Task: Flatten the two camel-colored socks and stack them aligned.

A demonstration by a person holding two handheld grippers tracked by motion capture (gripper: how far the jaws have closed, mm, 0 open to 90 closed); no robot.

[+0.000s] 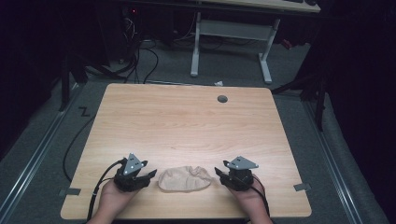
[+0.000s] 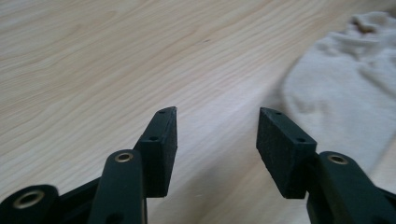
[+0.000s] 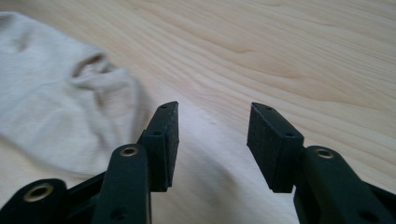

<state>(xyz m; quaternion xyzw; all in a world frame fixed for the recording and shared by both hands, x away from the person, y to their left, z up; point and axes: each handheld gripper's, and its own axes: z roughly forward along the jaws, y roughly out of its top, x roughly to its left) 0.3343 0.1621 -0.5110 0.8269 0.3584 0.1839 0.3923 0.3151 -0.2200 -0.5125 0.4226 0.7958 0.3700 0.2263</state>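
High view: beige sock [image 1: 185, 179] lies between left gripper [image 1: 150, 175] and right gripper [image 1: 218, 173], both fingers spread wide, empty.

Black fingers [image 2: 161, 149], brass screws, grey plates, black cables.

The high view looks forward and down from above the person's side, taking in the whole bench [image 1: 187, 126] from well back. Each gripper view rides low and close, looking along its own jaws across the wood. All three share the sock [image 1: 184, 178]: at the right edge of the left gripper view [image 2: 341, 88], at the left of the right gripper view [image 3: 51, 98].
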